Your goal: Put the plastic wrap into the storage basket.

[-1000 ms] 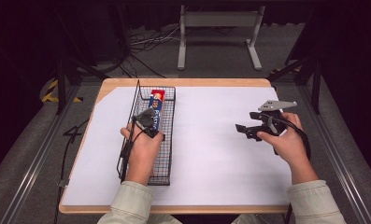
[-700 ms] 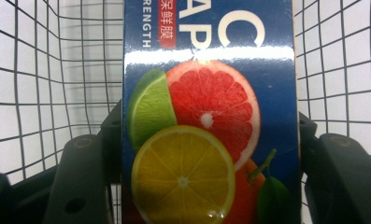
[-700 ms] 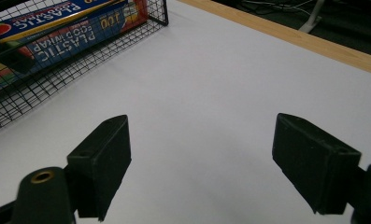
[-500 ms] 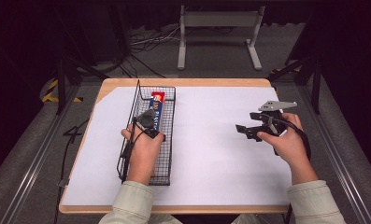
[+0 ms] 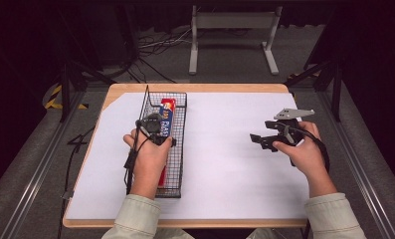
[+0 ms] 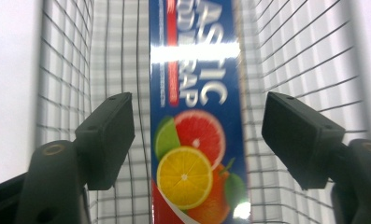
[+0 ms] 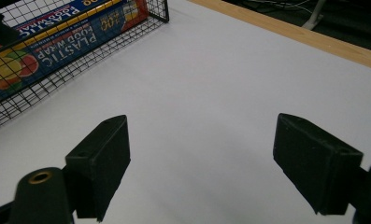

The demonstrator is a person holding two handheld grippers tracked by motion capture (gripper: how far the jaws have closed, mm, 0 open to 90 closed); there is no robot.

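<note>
A long blue box of plastic food wrap (image 5: pixel 168 111) with citrus fruit printed on it lies lengthwise in a black wire basket (image 5: pixel 180 149) on the left of the table. My left gripper (image 5: pixel 156 129) hangs over it, pointing down. In the left gripper view the box (image 6: pixel 197 140) runs between the jaws. The jaws have just been opening, and both pads (image 6: pixel 109 135) stand off the box's sides. My right gripper (image 5: pixel 258 140) is held open above the bare white sheet on the right, with nothing between its jaws (image 7: pixel 202 154).
The white sheet (image 5: pixel 225 164) covers most of the wooden table (image 5: pixel 235 88). The basket's far corner (image 7: pixel 162 14) and the box (image 7: pixel 57 42) lie up and to the left in the right gripper view. Cables and a metal stand (image 5: pixel 232 22) are on the floor beyond.
The left gripper's jaws have opened off the box, and the left hand has lifted slightly. The right hand has not moved.
</note>
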